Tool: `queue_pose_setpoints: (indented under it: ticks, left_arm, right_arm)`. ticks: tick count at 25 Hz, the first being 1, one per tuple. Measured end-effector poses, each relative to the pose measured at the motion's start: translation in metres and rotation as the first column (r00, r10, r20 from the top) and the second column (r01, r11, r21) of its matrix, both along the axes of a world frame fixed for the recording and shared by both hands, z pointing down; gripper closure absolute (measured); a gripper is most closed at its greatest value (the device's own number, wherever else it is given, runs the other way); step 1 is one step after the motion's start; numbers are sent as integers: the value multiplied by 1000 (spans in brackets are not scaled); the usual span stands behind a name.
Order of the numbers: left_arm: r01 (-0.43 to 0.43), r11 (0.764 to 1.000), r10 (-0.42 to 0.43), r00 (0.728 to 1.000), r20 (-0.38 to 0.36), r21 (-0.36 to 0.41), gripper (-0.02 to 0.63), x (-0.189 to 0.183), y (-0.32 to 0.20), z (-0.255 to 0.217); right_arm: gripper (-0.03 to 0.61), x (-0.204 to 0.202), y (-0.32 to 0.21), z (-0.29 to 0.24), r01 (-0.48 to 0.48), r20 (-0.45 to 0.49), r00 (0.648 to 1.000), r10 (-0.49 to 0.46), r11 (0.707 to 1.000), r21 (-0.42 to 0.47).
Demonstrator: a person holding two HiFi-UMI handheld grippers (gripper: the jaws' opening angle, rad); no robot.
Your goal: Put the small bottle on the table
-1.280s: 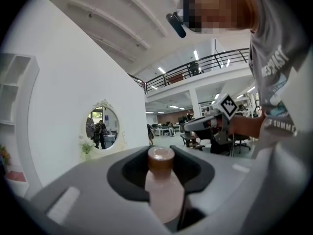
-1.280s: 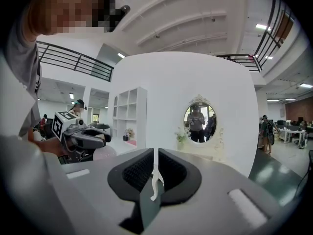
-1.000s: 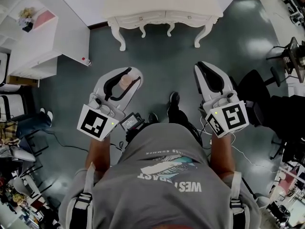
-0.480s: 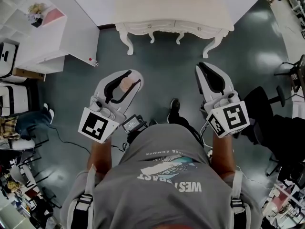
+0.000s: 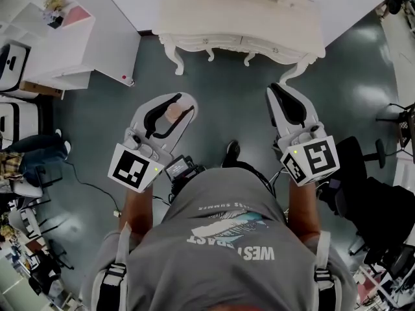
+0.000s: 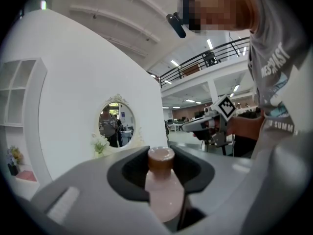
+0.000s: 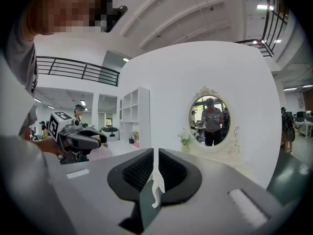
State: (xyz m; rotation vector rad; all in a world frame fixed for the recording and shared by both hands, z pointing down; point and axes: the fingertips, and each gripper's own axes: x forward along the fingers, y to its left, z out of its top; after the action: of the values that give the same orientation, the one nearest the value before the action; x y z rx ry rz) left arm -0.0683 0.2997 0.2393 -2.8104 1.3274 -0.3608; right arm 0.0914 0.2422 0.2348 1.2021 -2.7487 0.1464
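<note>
At the far left of the head view the white shelf unit (image 5: 71, 50) has slid outward and down compared with a second ago. This suggests the person is walking forward across the grey floor (image 5: 220, 102), not standing still. Next comes the left gripper (image 5: 177, 102), held out in front of the body at the same angle as before. Its tongs are pinched on the small bottle (image 5: 172, 113), a pale pink one with a brownish cap that stands upright between the pads in the left gripper view. The grip looks unchanged, so the bottle is still carried in the air, well short of any surface. Ahead and in the middle, the ornate white table (image 5: 194, 18) fills more of the top of the head view than it did earlier, and its curved legs have come nearer to the gripper tips. Its oval mirror (image 6: 115, 124) shows straight ahead in the left gripper view. One dark shoe (image 5: 230, 153) shows mid-stride below. On the right, the right gripper (image 5: 280, 92) is carried level beside its partner, tongs pressed together with nothing in them. Judged from this, the approach is well along but the placing has not begun: the bottle must still be brought over the tabletop, set down and let go.
</note>
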Motion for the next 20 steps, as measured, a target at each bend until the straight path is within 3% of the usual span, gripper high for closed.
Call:
queue_pose_setpoints:
  ticks: [11,20]
  left_arm:
    - [66,998,-67,997,25,20,488,44,-42,-3]
    - [50,999,-50,998,26,8,488,57,-75,0]
  right_arm:
    - [546,39,-48,4,71,16,997,-71,997,9]
    - [548,58,-73,18,43,12,999,-43,999,-30]
